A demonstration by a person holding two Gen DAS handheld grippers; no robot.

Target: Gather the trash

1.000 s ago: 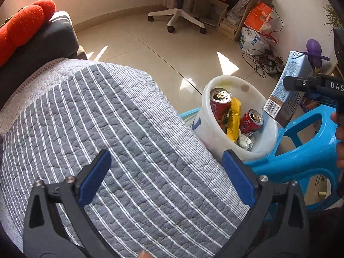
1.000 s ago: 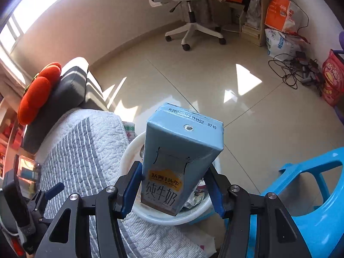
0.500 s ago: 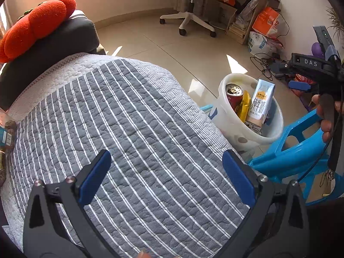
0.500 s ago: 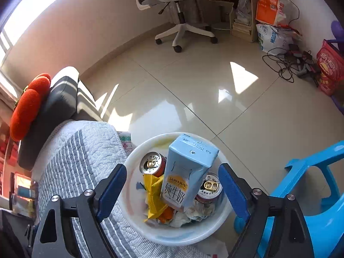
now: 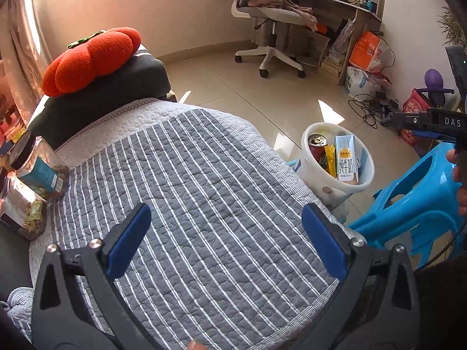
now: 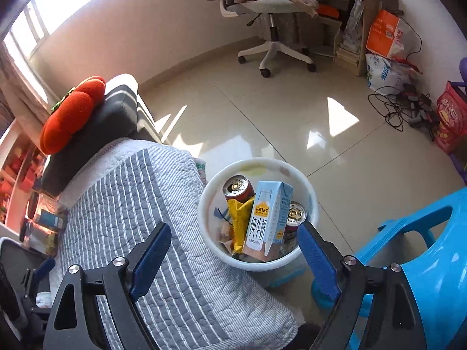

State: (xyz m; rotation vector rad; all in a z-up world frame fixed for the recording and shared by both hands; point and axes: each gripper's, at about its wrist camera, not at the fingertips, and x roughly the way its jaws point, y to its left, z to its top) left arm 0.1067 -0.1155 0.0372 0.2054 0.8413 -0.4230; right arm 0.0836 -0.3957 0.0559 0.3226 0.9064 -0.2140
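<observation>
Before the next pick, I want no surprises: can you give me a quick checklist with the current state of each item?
1. Milk carton in the bin: ok, standing among the cans.
2. Right gripper empty and open: ok.
3. Left gripper empty and open: ok, above the quilt.
4. Bin upright: ok.
5. Room left in the bin: cannot tell.
6. Jar at the quilt's edge is trash: cannot tell.

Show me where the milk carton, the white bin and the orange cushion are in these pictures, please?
milk carton (image 6: 264, 224): right wrist view, on its printed front face.
white bin (image 6: 256, 265): right wrist view, on its near rim.
orange cushion (image 5: 90, 58): left wrist view, on its plush top.
</observation>
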